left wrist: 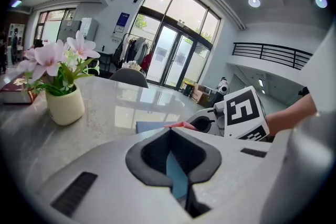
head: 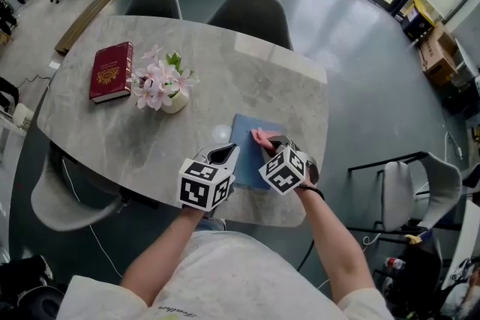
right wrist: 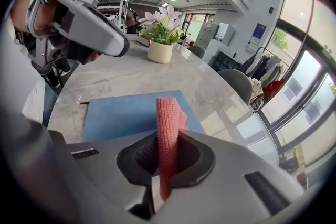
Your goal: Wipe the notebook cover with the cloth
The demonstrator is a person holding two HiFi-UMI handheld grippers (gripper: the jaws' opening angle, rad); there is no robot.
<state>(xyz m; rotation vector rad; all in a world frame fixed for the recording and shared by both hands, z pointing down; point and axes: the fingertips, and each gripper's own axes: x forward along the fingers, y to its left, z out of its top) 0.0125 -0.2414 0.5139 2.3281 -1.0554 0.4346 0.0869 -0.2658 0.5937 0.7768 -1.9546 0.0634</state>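
A blue notebook [head: 250, 137] lies flat near the front edge of the grey marble table [head: 225, 71]. My right gripper [head: 271, 145] is over its right part, shut on a pink knitted cloth [head: 262, 138]. In the right gripper view the cloth [right wrist: 168, 123] stands up from the shut jaws above the notebook cover [right wrist: 121, 113]. My left gripper [head: 227, 154] is at the notebook's left edge with its jaws together and nothing visibly held. Only a blue sliver of notebook [left wrist: 177, 176] shows through its slit. The right gripper view shows the left gripper [right wrist: 113, 42] raised above the table.
A cream pot of pink flowers [head: 166, 86] stands mid-table, with a dark red book [head: 111, 71] to its left. Two grey chairs [head: 251, 15] are at the table's far side. The table's front edge [head: 247, 215] is just below the grippers.
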